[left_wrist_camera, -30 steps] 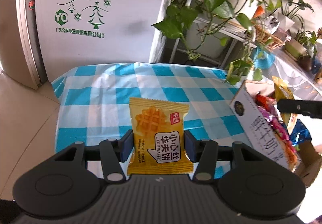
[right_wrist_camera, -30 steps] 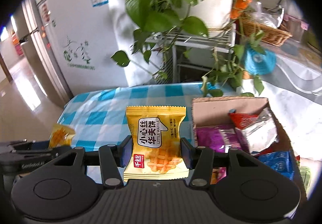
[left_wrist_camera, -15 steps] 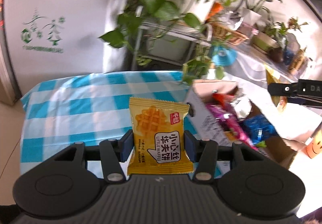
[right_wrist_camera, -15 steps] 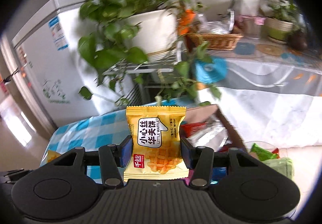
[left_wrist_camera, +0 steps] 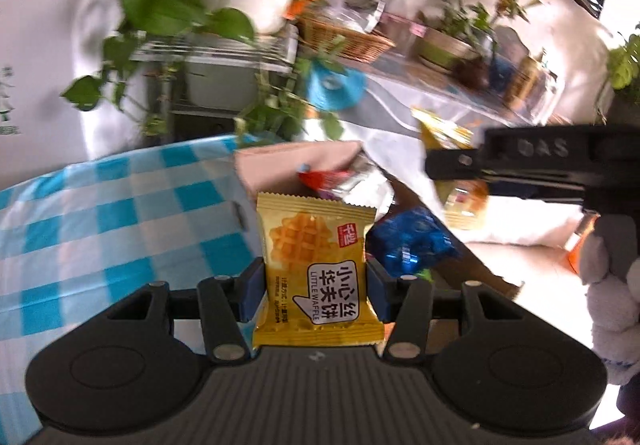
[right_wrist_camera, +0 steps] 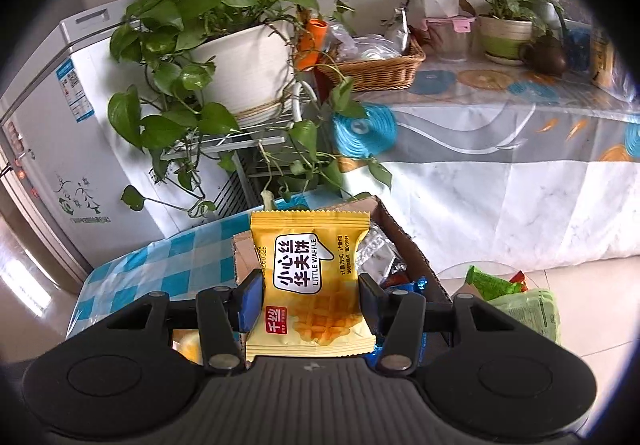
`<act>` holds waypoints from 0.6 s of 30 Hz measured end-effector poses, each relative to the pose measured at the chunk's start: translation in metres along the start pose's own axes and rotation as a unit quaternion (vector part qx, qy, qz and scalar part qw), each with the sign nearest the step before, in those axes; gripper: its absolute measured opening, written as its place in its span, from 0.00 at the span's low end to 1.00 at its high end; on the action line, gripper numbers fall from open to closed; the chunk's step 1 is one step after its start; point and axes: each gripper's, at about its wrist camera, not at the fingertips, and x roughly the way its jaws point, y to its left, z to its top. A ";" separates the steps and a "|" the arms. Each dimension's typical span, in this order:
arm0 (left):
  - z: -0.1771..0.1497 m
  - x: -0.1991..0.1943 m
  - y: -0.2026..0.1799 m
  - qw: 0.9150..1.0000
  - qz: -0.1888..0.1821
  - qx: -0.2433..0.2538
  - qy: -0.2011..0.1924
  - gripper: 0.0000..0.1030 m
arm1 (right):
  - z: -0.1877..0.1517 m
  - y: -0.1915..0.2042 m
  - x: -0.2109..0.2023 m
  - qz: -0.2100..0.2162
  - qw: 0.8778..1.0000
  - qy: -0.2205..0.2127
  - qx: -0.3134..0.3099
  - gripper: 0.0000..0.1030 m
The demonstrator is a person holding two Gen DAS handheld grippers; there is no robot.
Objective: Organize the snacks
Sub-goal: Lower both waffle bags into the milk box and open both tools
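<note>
My left gripper (left_wrist_camera: pixel 316 281) is clamped on a yellow waffle pack (left_wrist_camera: pixel 316 269), its blue pads pressing the pack's two side edges. The pack stands upright between the fingers, printed side toward the camera, waffle picture at the top. Just beyond it and a little to the right sits the box (left_wrist_camera: pixel 296 161), a cardboard carton with snacks inside: a red wrapper (left_wrist_camera: pixel 320 177), a silver one and a blue foil pack (left_wrist_camera: pixel 412 241) closest to my fingertips. The checked cloth (left_wrist_camera: pixel 100 213) spreads out to the left of this gripper.

My right gripper (right_wrist_camera: pixel 310 303) is closed on a second waffle pack (right_wrist_camera: pixel 310 285), also pinched by its side edges, this one with the waffle picture at the bottom. Straight ahead of it and below lies the box (right_wrist_camera: pixel 404 241), its open top partly hidden behind the pack. In the left view, the right gripper (left_wrist_camera: pixel 532 169) reaches in from the right, above and beyond the box, with its pack (left_wrist_camera: pixel 452 173) hanging over the box's far right side. A green bag (right_wrist_camera: pixel 516 297) lies on the floor to the right of my right gripper. Plants (right_wrist_camera: pixel 208 33) stand behind the table.
</note>
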 end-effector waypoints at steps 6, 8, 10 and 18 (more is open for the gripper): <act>-0.002 0.019 -0.032 1.000 -0.010 0.024 0.015 0.52 | -0.002 -0.008 0.001 -0.011 1.000 0.008 0.016 0.55; -0.001 0.022 -0.038 0.999 -0.007 0.035 0.019 0.61 | -0.002 -0.010 0.001 -0.010 1.000 0.009 0.021 0.57; -0.002 0.021 -0.042 0.999 0.002 0.038 0.017 0.73 | -0.002 -0.010 0.000 -0.010 1.000 0.008 0.022 0.62; 0.001 0.017 -0.043 0.998 0.045 0.034 0.031 0.91 | -0.002 -0.011 -0.005 -0.008 0.999 -0.001 0.032 0.76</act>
